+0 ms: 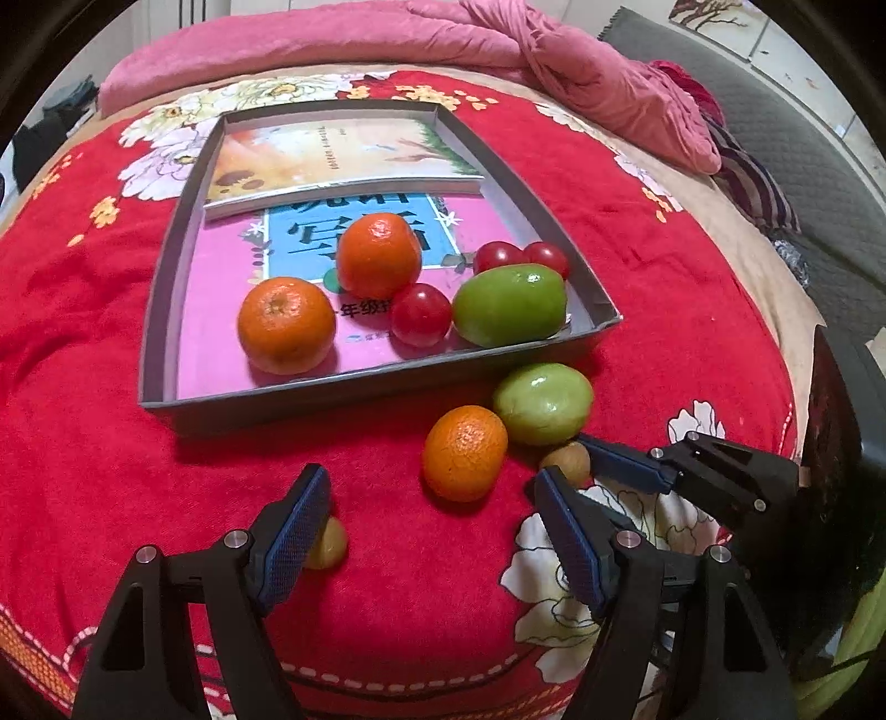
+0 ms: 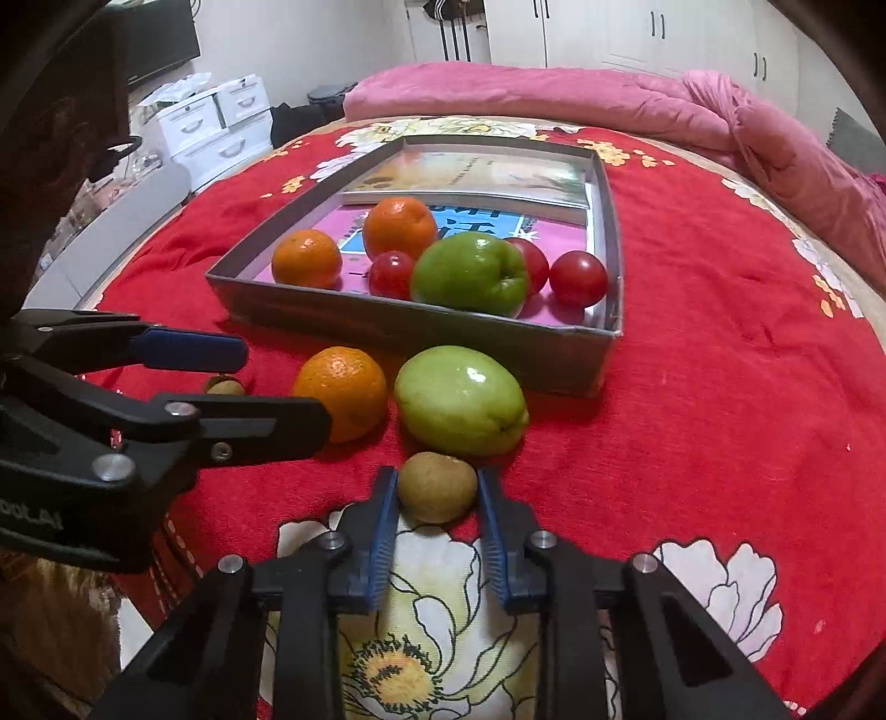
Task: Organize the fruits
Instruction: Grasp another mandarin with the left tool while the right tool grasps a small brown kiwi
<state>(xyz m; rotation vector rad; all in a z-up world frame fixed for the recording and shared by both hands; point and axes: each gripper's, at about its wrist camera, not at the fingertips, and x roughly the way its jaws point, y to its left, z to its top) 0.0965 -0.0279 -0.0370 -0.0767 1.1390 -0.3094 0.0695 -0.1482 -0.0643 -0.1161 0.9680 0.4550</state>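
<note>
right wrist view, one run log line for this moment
right hand-held gripper: shut on small brown fruit | left hand-held gripper: open | tray: partly filled

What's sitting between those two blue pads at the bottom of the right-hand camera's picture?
A small brown fruit, pinched by the right gripper on the red blanket. The right wrist view shows it best.

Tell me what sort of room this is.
Most likely a bedroom: the work surface looks like a bed under a red floral blanket, a pink quilt is bunched at its far end, and white wardrobe doors line the wall behind.
</note>
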